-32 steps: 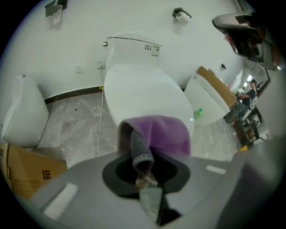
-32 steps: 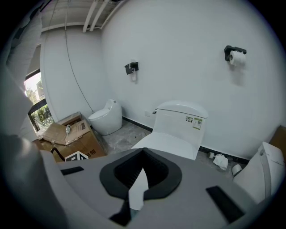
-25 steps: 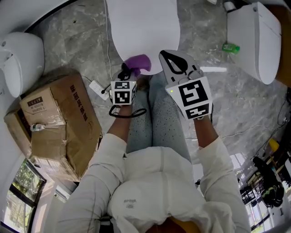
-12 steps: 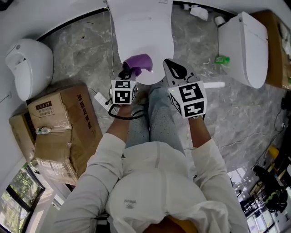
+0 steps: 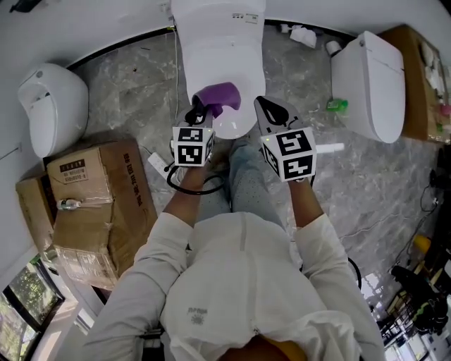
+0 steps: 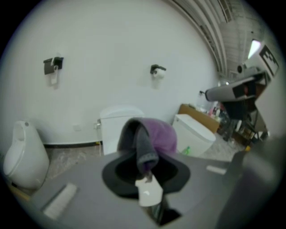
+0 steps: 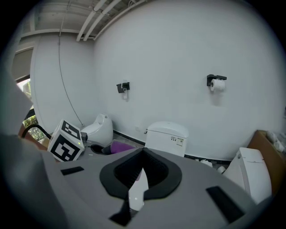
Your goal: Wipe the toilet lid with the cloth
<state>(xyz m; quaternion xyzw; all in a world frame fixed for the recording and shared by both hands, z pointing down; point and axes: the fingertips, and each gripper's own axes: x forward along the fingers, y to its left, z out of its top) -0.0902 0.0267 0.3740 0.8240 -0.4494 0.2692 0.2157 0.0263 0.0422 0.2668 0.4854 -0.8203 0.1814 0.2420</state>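
Where your left gripper (image 5: 200, 111) comes to its tips, the jaws are clamped on the cloth (image 5: 220, 95), a purple and grey rag that bunches up beyond them and droops back over the grip. Your right gripper (image 5: 266, 106) has its jaws pressed together with nothing between them. In the head view both grippers sit side by side in front of you, left and right of your knees, each marker cube facing up. The cloth lies over the near, rounded end of the toilet lid (image 5: 218, 60); whether it touches the lid I cannot tell. The lid is down, white and bare, with the tank (image 5: 218, 13) behind it against the wall. A white power strip (image 5: 158, 163) lies on the grey marble floor (image 5: 134, 92) near your left hand. Farther to your left stand a cardboard box (image 5: 99, 201) and a white urinal (image 5: 49, 106). To your right another toilet (image 5: 370, 84) stands with a green bottle (image 5: 337, 106) beside it. Two paper holders (image 7: 216, 82) hang on the wall above.
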